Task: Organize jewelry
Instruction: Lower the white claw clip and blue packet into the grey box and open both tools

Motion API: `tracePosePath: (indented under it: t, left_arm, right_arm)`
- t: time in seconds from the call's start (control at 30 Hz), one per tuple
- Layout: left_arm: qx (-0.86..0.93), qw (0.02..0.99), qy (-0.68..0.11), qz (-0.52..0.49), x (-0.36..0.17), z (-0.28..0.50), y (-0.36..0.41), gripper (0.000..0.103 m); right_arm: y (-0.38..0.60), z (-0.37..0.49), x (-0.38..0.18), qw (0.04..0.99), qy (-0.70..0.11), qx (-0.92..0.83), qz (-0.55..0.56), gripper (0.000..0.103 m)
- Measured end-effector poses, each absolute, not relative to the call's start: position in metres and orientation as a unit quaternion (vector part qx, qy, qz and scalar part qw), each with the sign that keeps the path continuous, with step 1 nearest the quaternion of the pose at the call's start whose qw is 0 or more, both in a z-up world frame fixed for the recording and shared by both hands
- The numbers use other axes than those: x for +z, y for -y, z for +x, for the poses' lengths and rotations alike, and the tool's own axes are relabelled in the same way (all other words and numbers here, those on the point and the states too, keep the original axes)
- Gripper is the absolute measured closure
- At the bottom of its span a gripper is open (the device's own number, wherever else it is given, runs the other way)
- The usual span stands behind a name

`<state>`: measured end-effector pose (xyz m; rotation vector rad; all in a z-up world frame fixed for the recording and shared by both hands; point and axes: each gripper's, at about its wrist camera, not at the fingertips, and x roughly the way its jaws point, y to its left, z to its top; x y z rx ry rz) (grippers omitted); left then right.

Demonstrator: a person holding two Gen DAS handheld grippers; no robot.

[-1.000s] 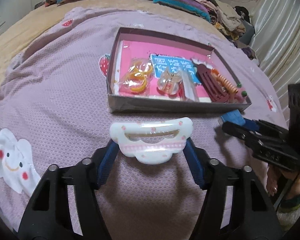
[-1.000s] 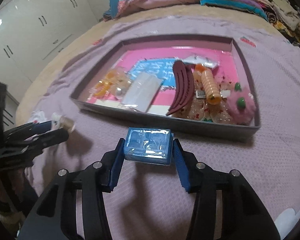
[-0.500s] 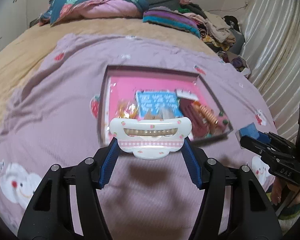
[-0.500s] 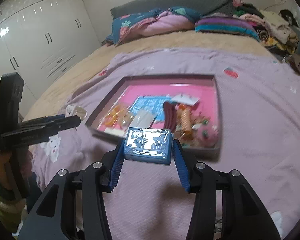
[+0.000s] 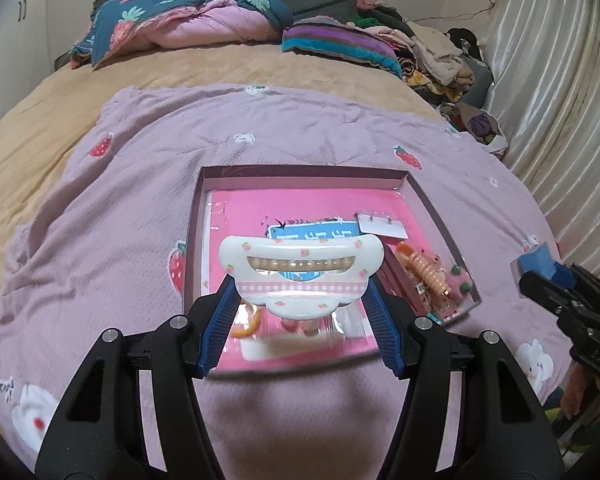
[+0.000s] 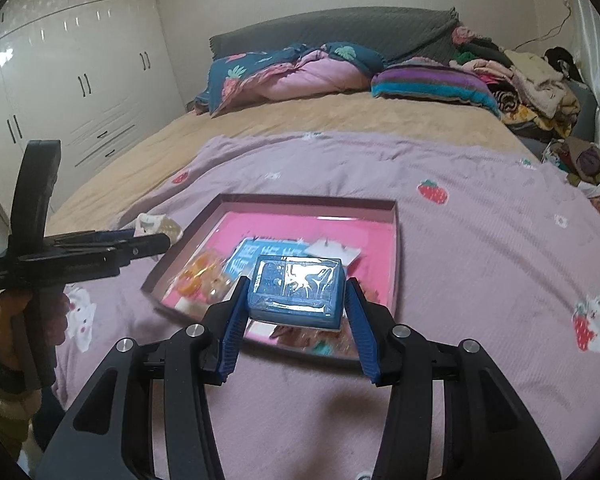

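Both grippers loaded, raised over the tray (image 5: 194,240) at frame centre.
Left gripper (image 5: 300,300) pinches the white hair clip (image 5: 300,276); right gripper (image 6: 296,312) pinches the blue box (image 6: 296,292), likely for sorting in.

A bedroom. A bed (image 6: 300,120) with a tan sheet and a lilac strawberry-print blanket (image 6: 480,248), grey headboard (image 6: 340,32), glossy white wardrobe (image 6: 72,72) on the left, pale curtains (image 5: 560,100) on the right.
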<state>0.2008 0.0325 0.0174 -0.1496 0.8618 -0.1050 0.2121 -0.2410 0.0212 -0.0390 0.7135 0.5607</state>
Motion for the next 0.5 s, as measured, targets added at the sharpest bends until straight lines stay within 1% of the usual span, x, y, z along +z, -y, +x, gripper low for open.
tracePosePath:
  t: [0.2, 0.5]
  left_arm:
    - [-0.045, 0.899, -0.431, -0.070, 0.002, 0.221, -0.033, 0.050]
    - [-0.036, 0.888, -0.454, -0.069, -0.024, 0.234, -0.039, 0.050]
  right_arm:
    - [0.232, 0.230, 0.017, 0.900, -0.343, 0.268, -0.028, 0.057]
    - [0.189, 0.248, -0.032, 0.867, -0.398, 0.291, -0.068, 0.057]
